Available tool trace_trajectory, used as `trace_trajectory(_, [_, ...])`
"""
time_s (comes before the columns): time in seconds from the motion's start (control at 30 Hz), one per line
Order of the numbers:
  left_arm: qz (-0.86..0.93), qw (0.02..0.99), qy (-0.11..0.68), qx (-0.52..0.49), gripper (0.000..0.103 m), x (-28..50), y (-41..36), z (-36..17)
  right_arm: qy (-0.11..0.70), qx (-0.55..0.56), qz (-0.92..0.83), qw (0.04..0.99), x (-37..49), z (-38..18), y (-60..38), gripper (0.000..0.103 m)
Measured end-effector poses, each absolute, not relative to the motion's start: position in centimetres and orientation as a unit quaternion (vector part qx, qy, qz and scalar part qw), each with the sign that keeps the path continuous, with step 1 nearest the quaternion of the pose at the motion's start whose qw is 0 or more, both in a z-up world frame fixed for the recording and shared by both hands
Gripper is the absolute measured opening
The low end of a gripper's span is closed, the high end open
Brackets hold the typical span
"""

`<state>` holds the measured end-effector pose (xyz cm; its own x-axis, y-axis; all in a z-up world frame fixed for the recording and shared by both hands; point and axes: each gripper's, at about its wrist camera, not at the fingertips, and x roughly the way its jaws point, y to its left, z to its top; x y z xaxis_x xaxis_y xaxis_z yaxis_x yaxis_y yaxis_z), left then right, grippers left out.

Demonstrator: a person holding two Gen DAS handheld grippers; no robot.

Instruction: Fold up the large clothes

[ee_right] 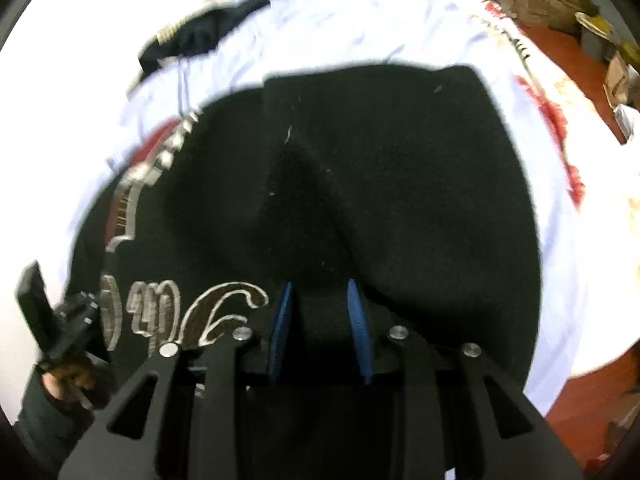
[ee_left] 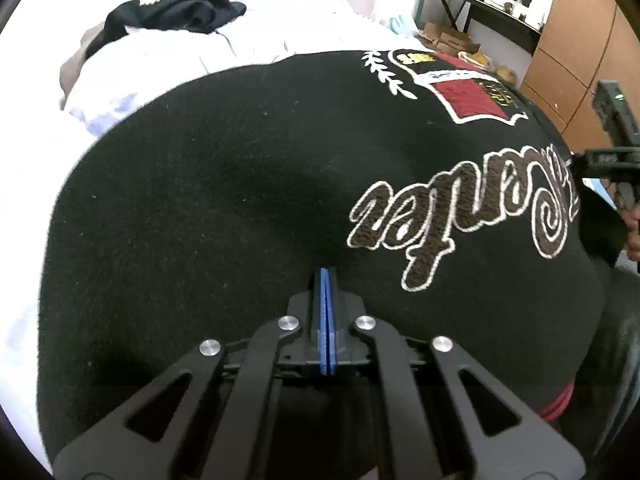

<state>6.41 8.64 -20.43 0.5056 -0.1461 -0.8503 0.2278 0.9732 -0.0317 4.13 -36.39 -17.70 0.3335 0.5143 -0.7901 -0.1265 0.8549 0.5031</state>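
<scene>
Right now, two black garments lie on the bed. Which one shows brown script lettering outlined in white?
The large black sweater spread out under the left gripper carries the script. The other black garment lies bunched up farther back on the white bedding.

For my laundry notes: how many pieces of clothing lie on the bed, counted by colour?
Black garments: 2, the large black sweatshirt under the tongs and a crumpled black garment further back.
Pale blue or white garments: 1, a light shirt between them.
Total: 3
</scene>
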Motion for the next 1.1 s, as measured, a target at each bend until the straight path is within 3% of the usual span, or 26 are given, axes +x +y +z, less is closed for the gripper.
trace_trajectory(0.07, [-0.102, 0.866, 0.488, 0.032, 0.005, 5.7, 8.8, -19.2, 0.512, 0.205, 0.209, 0.808, 2.0, -16.5, -37.5, 0.037])
trace_trajectory(0.13, [-0.098, 0.868, 0.486, 0.012, 0.016, 5.0, 9.6, -17.7, 0.494, 0.211, 0.215, 0.815, 0.5, -15.6, -38.6, 0.038])
trace_trajectory(0.2, [-0.094, 0.875, 0.475, 0.0, 0.035, 4.3, 10.7, -15.5, 0.476, 0.214, 0.22, 0.824, -1.1, -14.5, -40.1, 0.041])
trace_trajectory(0.23, [-0.089, 0.878, 0.47, 0.0, 0.04, 4.2, 11.0, -14.8, 0.464, 0.219, 0.226, 0.828, -1.8, -13.9, -40.8, 0.042])
trace_trajectory(0.33, [-0.077, 0.892, 0.445, -0.003, 0.055, 4.3, 13.3, -11.6, 0.42, 0.249, 0.253, 0.835, -2.7, -12.3, -43.0, 0.067])
trace_trajectory(0.4, [-0.061, 0.893, 0.446, 0.011, 0.075, 5.3, 15.4, -10.4, 0.405, 0.266, 0.262, 0.835, -2.5, -12.2, -44.4, 0.079])
trace_trajectory(0.7, [-0.071, 0.852, 0.517, -0.039, 0.077, 10.3, 21.0, -15.3, 0.437, 0.243, 0.254, 0.828, -0.5, -14.9, -46.8, 0.079])
trace_trajectory(0.77, [-0.085, 0.845, 0.527, -0.038, 0.077, 10.4, 20.2, -16.6, 0.433, 0.198, 0.284, 0.832, 0.0, -13.6, -46.3, 0.079])
trace_trajectory(0.87, [-0.087, 0.842, 0.531, -0.039, 0.081, 11.2, 19.9, -17.7, 0.43, 0.122, 0.332, 0.831, 2.0, -11.2, -44.9, 0.089])
trace_trajectory(0.97, [-0.098, 0.838, 0.536, -0.034, 0.088, 11.9, 20.0, -18.5, 0.435, 0.017, 0.377, 0.818, 6.5, -8.2, -41.9, 0.089])
trace_trajectory(1.1, [-0.119, 0.842, 0.526, 0.026, 0.089, 13.0, 19.8, -17.5, 0.475, -0.108, 0.378, 0.787, 13.0, -8.0, -38.2, 0.092])
